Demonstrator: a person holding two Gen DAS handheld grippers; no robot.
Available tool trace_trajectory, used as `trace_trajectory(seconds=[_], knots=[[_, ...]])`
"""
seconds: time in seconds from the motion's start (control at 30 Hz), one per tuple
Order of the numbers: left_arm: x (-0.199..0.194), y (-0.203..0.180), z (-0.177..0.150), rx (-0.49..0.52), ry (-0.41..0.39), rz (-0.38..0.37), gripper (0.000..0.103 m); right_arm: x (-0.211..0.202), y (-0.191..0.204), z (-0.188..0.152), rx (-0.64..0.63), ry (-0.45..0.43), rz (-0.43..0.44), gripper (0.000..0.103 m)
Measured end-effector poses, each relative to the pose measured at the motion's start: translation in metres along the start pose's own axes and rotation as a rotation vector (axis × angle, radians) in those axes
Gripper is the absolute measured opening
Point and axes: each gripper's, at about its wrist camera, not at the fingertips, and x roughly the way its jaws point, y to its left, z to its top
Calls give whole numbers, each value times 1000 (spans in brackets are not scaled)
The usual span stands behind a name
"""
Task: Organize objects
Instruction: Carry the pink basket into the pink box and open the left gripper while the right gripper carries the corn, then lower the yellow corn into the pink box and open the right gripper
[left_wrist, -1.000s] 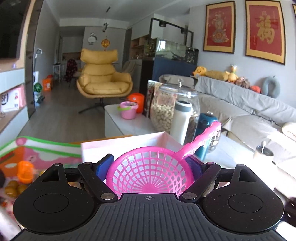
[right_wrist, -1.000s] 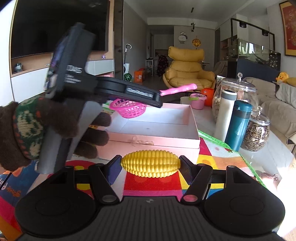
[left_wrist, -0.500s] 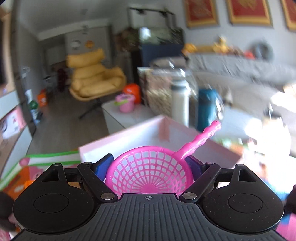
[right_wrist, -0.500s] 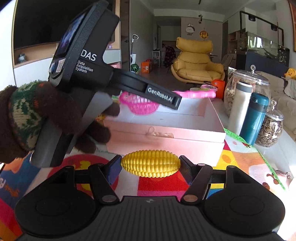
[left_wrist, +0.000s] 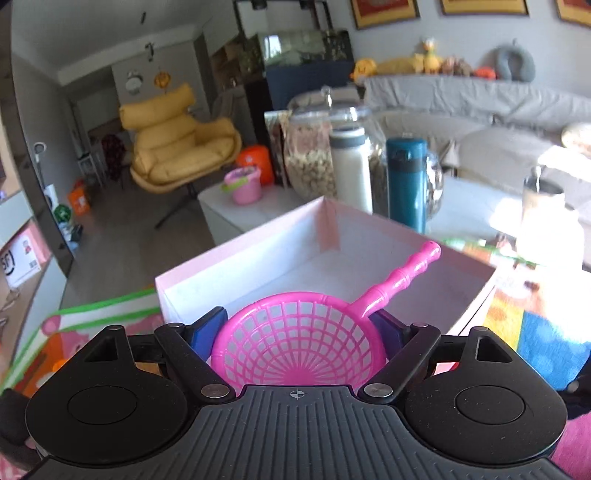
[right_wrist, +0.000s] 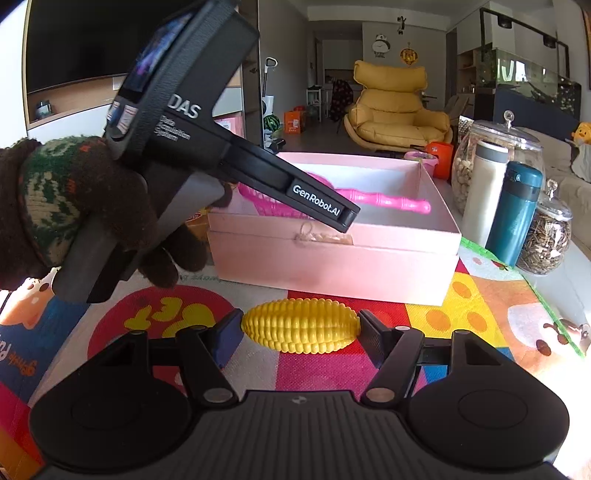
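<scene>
— Start at the left gripper (left_wrist: 299, 332). What sits between its fingers?

— A bright pink plastic toy sieve with a mesh bowl (left_wrist: 299, 350). The blue pads press against either side of the bowl's rim, spread wide because the bowl is wide. The ribbed handle slants up and away to the right, out past the fingertips.

— And where is it over?

— Over the open pale pink cardboard box (left_wrist: 369, 236). The bowl is at the near wall and the handle reaches across the white inside.

— The other one?

— The right gripper (right_wrist: 299, 330) pinches a yellow plastic toy corn cob (right_wrist: 301, 325) lengthwise, one pad at each end, jaws roughly half spread. It hangs above the colourful cartoon play mat (right_wrist: 461, 295), just in front of the box's near wall and apart from it.

— Does the right wrist view add anything?

— Yes. It shows the left gripper from the side, gripped by a hand in a dark knitted glove (right_wrist: 92, 206), with the sieve low inside the box's rim; whether it touches the floor of the box, I cannot tell. The left wrist view shows only the fingers, not the hand, and the corn is out of its sight.

— Further out?

— Beside the box stand a white flask (right_wrist: 482, 192), a teal flask (right_wrist: 515, 214) and two glass jars, the bigger glass jar of nuts (right_wrist: 469, 173) behind them. A yellow armchair (right_wrist: 395, 103) sits beyond.
</scene>
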Motion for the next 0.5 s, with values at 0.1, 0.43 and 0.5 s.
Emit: trace_trajectory(seconds=[0.1, 0.43, 0.5], knots=[[-2, 1, -13, -16, -51, 7, 88, 1, 0, -4, -5, -4, -2, 76], [-3, 3, -32, -71, -189, 139, 91, 3, 1, -7, -13, -10, -6, 92], [-5, 6, -30, -87, -166, 137, 87, 6, 0, -7, -6, 14, -7, 92]])
